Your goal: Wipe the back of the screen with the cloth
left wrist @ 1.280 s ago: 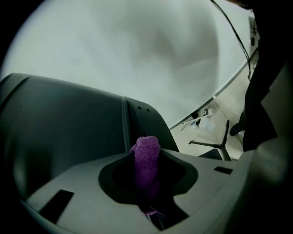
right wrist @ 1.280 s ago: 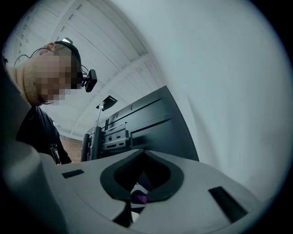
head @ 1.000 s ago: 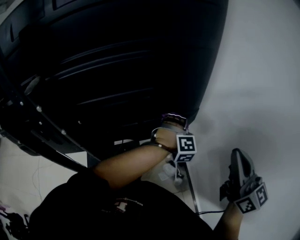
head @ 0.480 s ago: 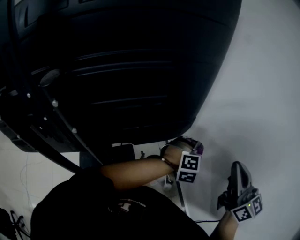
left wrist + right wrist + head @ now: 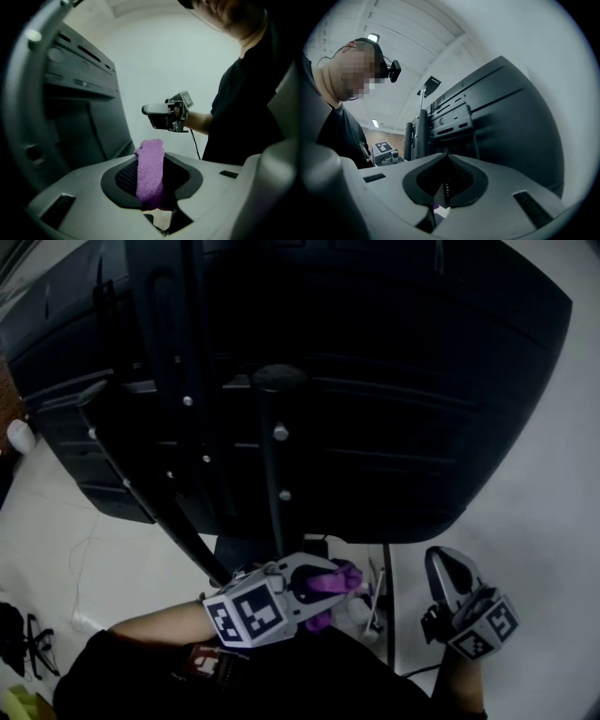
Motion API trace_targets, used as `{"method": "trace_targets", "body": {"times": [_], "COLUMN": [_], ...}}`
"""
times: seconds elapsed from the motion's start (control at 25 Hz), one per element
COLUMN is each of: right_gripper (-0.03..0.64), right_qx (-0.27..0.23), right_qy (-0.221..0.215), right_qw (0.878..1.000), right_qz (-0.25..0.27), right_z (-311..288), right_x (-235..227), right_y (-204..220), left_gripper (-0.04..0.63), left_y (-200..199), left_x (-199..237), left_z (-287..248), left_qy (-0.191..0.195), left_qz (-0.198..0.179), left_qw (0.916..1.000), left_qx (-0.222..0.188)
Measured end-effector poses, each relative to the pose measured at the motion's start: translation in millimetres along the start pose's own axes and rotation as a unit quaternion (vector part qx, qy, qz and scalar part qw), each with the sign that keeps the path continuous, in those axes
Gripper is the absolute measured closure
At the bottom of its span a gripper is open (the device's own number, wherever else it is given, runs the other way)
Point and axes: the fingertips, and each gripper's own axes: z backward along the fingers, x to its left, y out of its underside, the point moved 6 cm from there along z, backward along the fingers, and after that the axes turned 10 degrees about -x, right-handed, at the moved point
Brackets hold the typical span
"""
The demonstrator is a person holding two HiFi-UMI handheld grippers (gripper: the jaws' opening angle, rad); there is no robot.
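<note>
**Purple cloth held just below the screen's back, stand in between**

The big black ribbed plastic back of the screen [image 5: 394,381] fills the upper head view. A black metal stand with upright posts and a bolted bracket [image 5: 270,451] runs down its middle, and slanting dark bars [image 5: 141,493] cross its left part. These cover much of the middle and left panel.

The left gripper [image 5: 343,579] sits below the screen's lower edge, its jaws clamped on the fuzzy purple cloth [image 5: 328,583]. The cloth stands up between the jaws, apart from the panel.

The right gripper [image 5: 439,566] is near it on the right, with jaws pressed together and nothing between them.

A thin black cable [image 5: 388,601] hangs between the two grippers. Right of the screen's curved edge lies a bare pale surface [image 5: 553,540], and pale floor [image 5: 56,521] shows at the left.
</note>
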Motion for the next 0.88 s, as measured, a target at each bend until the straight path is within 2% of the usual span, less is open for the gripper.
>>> {"method": "trace_targets", "body": {"times": [0.08,0.16,0.32,0.4,0.52,0.72,0.88], "right_gripper": [0.607,0.607,0.607,0.607,0.607,0.612,0.614], "right_qx": [0.008,0.015,0.032,0.036,0.039,0.054,0.064], "right_qy": [-0.040,-0.073,-0.121,-0.133,-0.143,-0.161,-0.164], "right_qw": [0.999,0.997,0.992,0.990,0.989,0.985,0.984], "right_qz": [-0.006,-0.013,-0.016,-0.020,-0.025,0.002,0.002], "right_z": [-35,-63,-105,-120,-137,-152,-150], "right_x": [17,38,79,96,117,144,150], "right_y": [14,25,44,53,61,68,70], "left_gripper": [0.486,0.485,0.486,0.486,0.486,0.486,0.486], "left_y": [4,8,25,33,37,33,35], "left_x": [11,20,33,35,37,37,37], "left_z": [55,106,190,215,232,232,230], "left_qy": [-0.045,-0.102,-0.212,-0.242,-0.256,-0.241,-0.232], "left_qz": [0.001,0.018,0.084,0.107,0.123,0.114,0.115], "left_qw": [0.9989,0.9934,0.9677,0.9569,0.9493,0.9526,0.9532], "left_qx": [-0.015,-0.047,-0.107,-0.121,-0.135,-0.147,-0.157]}}
